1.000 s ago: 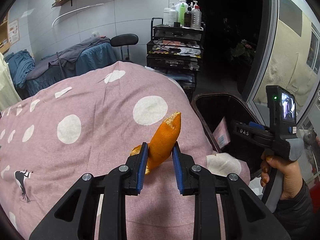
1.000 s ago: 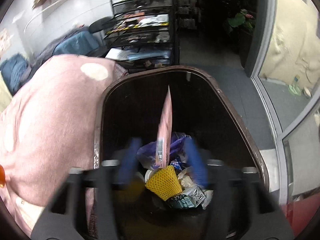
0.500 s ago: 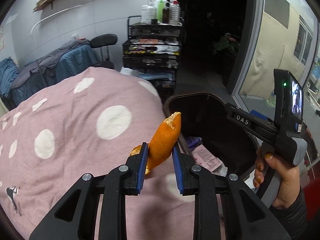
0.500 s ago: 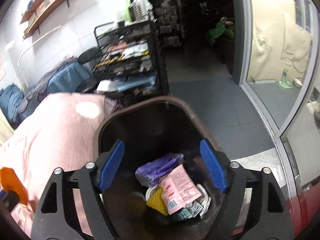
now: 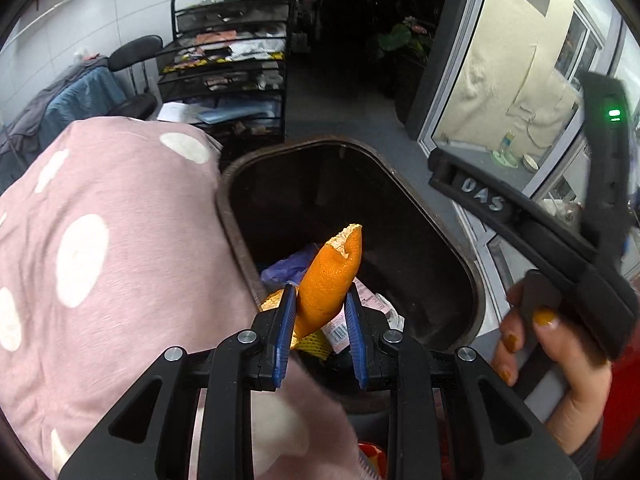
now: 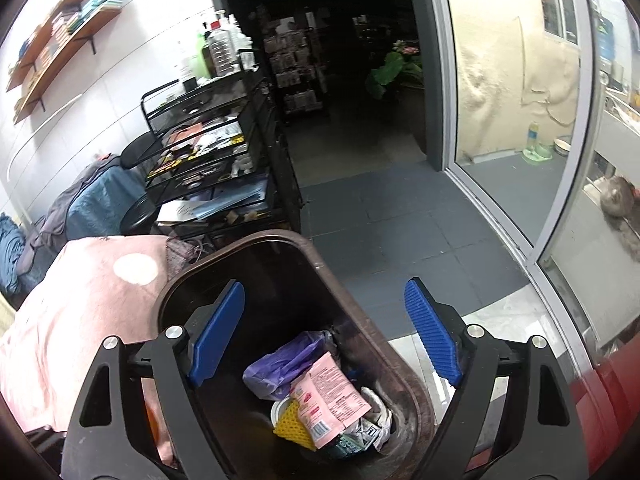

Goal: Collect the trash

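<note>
My left gripper (image 5: 320, 316) is shut on an orange peel (image 5: 330, 280) and holds it over the near edge of the dark brown trash bin (image 5: 472, 280). The bin (image 6: 416, 384) holds a pink packet (image 6: 332, 396), a purple bag (image 6: 284, 364), yellow foam netting (image 6: 290, 424) and other wrappers. My right gripper (image 6: 324, 332) is open and empty above the bin. Its handle, held by a hand, shows in the left wrist view (image 5: 560, 264) to the right of the bin.
A pink bed cover with white dots (image 5: 100, 260) lies left of the bin. A black wire cart (image 6: 216, 160) with papers and bottles stands behind it. A glass sliding door (image 6: 512, 120) is on the right, over grey floor tiles (image 6: 400, 216).
My left gripper carried the orange peel rightward from over the bed to over the bin. My right gripper let go of the pink packet, which now lies in the bin, and rose with jaws open.
</note>
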The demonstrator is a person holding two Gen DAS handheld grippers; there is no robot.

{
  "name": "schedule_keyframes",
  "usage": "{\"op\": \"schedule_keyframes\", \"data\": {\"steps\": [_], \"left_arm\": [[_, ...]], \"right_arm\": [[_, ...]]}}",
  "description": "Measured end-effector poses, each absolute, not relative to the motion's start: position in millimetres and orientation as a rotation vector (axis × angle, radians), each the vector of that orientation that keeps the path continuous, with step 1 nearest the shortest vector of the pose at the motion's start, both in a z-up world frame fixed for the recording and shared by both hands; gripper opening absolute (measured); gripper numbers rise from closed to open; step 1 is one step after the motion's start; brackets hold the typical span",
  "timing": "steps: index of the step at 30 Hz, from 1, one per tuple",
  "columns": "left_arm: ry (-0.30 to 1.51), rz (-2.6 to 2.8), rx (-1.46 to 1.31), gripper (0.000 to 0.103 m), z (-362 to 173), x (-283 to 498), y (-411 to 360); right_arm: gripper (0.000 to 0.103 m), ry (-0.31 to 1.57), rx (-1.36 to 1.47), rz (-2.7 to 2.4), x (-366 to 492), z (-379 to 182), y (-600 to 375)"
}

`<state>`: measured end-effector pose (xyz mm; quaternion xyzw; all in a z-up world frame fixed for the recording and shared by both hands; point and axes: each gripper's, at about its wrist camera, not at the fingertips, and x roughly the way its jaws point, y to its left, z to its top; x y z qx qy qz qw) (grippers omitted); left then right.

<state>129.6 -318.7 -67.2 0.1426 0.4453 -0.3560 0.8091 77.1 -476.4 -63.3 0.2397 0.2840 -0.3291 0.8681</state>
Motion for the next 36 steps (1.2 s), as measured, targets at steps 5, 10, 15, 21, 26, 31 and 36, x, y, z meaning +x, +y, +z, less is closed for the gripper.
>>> {"op": "schedule_keyframes", "data": {"steps": [5, 10, 15, 21, 26, 31, 36], "left_arm": [[0.996, -0.737, 0.312, 0.027, -83.9, 140.5, -335.1], [0.998, -0.707, 0.318, 0.062, -91.4, 143.6, -333.5], [0.929, -0.724, 0.307, 0.083, -82.7, 136.0, -327.4], [0.840, -0.680, 0.305, 0.084, -67.6, 131.3, -314.3], [0.683, -0.596, 0.297, 0.091, -38.0, 114.4, -276.8], [0.573, -0.490, 0.262, 0.097, -15.1, 96.9, -225.8], [0.511, -0.374, 0.210, 0.098, 2.0, 77.7, -170.0]], "right_arm": [[0.085, 0.588, 0.512, -0.716, 74.8, -65.0, -483.3], [0.089, 0.569, 0.531, -0.744, 69.9, -66.5, -488.8], [0.092, 0.552, 0.531, -0.766, 66.9, -65.9, -489.9], [0.097, 0.496, 0.494, -0.770, 65.3, -58.7, -481.4], [0.097, 0.438, 0.440, -0.747, 63.5, -48.6, -460.2], [0.097, 0.389, 0.373, -0.636, 63.6, -33.0, -417.3], [0.097, 0.332, 0.262, -0.513, 61.5, -12.7, -350.9]]}}
